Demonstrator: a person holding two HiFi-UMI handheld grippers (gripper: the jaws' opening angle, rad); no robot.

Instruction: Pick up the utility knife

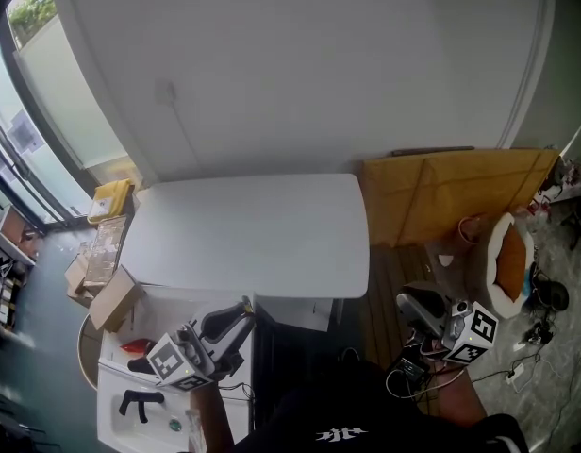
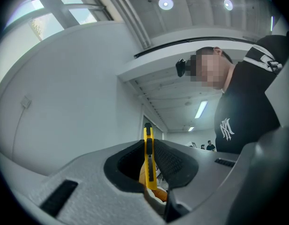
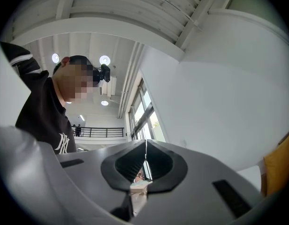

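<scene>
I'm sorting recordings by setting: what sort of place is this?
Probably a workshop or lab corner in a large, industrial-style building. There is a plain white rounded table, large brown cardboard sheets stand beside it, and a black-railed upper walkway shows under a high ceiling.

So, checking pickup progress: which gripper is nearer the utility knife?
Left. The left gripper clamps the utility knife; the right gripper sits apart, shut and empty.

The white rounded-corner desk (image 1: 243, 239) stretches ahead of my left tool (image 1: 241, 310), backed against the pale wall. Beneath that tool, a low white surface (image 1: 116, 432) carries a black handle-shaped piece (image 1: 140, 402) and a small red object (image 1: 135, 345). Brown cardboard boxes (image 1: 109, 302) lie on the floor to the tool's left.
</scene>
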